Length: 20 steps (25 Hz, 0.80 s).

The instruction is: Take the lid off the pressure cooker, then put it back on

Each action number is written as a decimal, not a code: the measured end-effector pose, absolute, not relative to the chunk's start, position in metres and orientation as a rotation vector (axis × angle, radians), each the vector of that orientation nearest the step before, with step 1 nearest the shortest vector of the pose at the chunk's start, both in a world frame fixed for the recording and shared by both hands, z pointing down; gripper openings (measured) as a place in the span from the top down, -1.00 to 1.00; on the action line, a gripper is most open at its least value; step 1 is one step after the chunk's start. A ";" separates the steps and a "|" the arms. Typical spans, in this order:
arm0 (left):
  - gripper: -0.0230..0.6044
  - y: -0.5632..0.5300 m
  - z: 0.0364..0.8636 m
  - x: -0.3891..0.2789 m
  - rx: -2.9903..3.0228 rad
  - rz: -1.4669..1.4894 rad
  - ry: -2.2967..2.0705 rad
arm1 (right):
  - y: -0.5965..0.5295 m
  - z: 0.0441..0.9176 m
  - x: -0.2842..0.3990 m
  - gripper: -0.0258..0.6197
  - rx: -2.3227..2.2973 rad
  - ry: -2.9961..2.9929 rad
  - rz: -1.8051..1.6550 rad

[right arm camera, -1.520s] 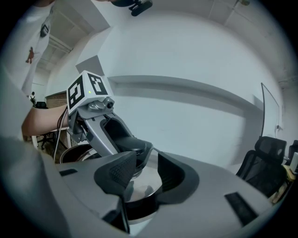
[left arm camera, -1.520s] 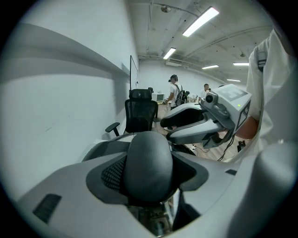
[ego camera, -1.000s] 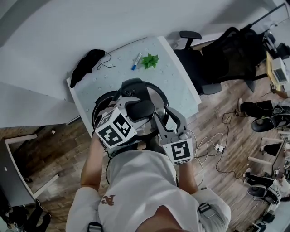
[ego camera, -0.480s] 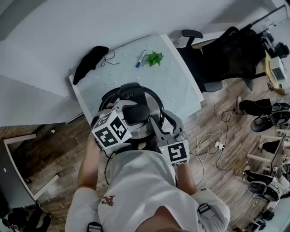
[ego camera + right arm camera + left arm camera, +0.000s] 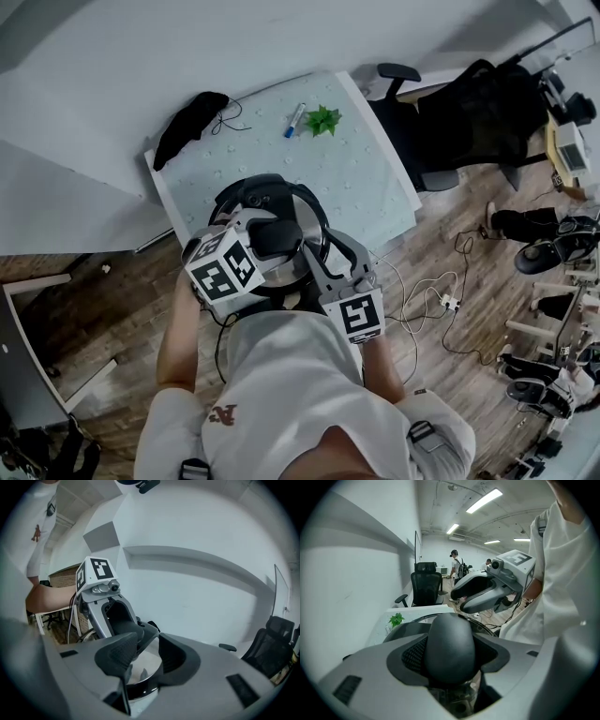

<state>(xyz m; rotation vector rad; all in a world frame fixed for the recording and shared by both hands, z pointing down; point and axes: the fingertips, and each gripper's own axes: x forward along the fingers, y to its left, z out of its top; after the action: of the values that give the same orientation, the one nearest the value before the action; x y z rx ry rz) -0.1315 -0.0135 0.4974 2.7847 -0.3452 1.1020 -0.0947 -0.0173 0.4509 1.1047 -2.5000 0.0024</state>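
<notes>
Head view, counter [image 5: 370,183]: pale, set against a wall and seen from above, with a person's torso at the bottom edge.
Head view, pressure cooker [image 5: 221,204]: on the counter's near edge, just ahead of the person.
Head view, lid [image 5: 313,228]: shiny steel, lying over the cooker's body. I cannot tell whether it is seated or raised.
Head view, left tongs [image 5: 270,231]: reach in from the near left, closed around the lid's black handle [image 5: 281,242].
Head view, right tongs [image 5: 328,246]: along the lid's right side, just beside the left tongs.
Head view, far edge: a dark cloth [image 5: 187,127], a pen [image 5: 293,120] and a small green plant [image 5: 323,120] lie near the counter's far edge, well apart from the cooker. A black chair [image 5: 450,122] stands to the right.
Left gripper view, left tongs [image 5: 451,641]: both jaws press against the rounded black handle, which fills the space between them.
Left gripper view, right tongs [image 5: 460,598]: beyond the handle and higher, jaws parted.
Left gripper view, background: the plant is on the counter at left, the chair is behind it, and people stand far down the room.
Right gripper view, right tongs [image 5: 143,656]: jaws apart, with the steel lid showing in the gap between the pads [image 5: 117,654].
Right gripper view, left tongs [image 5: 129,625]: straight ahead, marker cube on top, gripping the handle above the lid.
</notes>
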 end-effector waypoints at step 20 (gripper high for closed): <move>0.05 -0.018 0.528 -0.154 2.716 1.129 -0.418 | -0.020 0.459 -0.110 0.47 1.043 -2.503 -0.002</move>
<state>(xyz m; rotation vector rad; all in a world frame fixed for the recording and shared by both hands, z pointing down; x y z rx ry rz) -0.1540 -0.0175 0.5279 2.7163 -0.4179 1.1292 -0.1101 -0.0197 0.4587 1.0427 -2.5029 -0.0021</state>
